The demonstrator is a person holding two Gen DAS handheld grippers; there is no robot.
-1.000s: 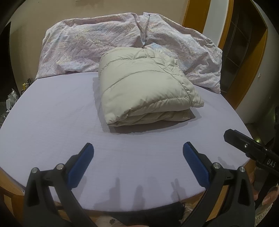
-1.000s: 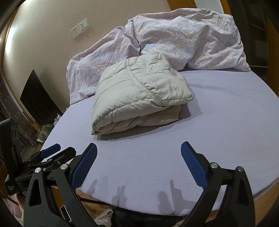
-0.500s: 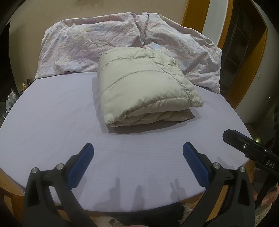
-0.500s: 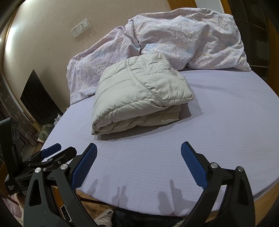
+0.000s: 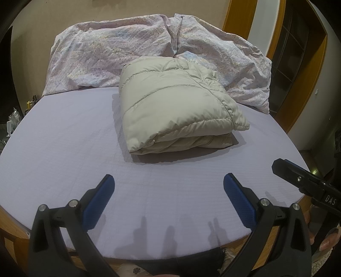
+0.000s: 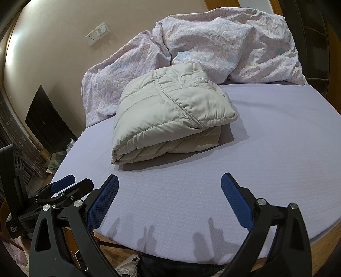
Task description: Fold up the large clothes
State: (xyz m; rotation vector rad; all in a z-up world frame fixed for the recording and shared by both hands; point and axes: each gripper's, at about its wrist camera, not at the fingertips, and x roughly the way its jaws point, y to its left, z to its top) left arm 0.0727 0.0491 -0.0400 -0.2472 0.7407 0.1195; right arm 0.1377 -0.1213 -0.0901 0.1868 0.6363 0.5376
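While both tools hang back over the near edge of the bed, here's what we've got:

Jacket: our beige puffer jacket [image 5: 174, 104] sits folded into a chunky rectangle on the lavender sheet [image 5: 64, 149], roughly mid-bed and toward the far side. From the right wrist view we see the layers stacked at the near end, with the stitched hem [image 6: 177, 106] curving across the top.

Jacket vs. bedding: the far end of the jacket touches or overlaps the rumpled floral duvet [image 5: 106, 49] piled along the wall side. We can't tell how much is tucked under.

Left gripper: our left gripper [image 5: 168, 185] has its blue pads [image 5: 99, 198] spread wide with nothing between them, just bare sheet. It's well apart from the jacket.

Right gripper: same deal, the right gripper [image 6: 169, 185] is spread wide and empty, with its blue fingers [image 6: 236, 198] over the sheet's near edge, clear of the jacket.

Each other: from the left wrist camera we catch the right tool's black body at the right edge, and from the right wrist camera the left tool pokes in at the lower left.

Room bits: wall socket plate [image 6: 98, 34] above the duvet, a dark panel [image 6: 46, 123] by the wall and a wooden door frame [image 5: 238, 19] on the far right.
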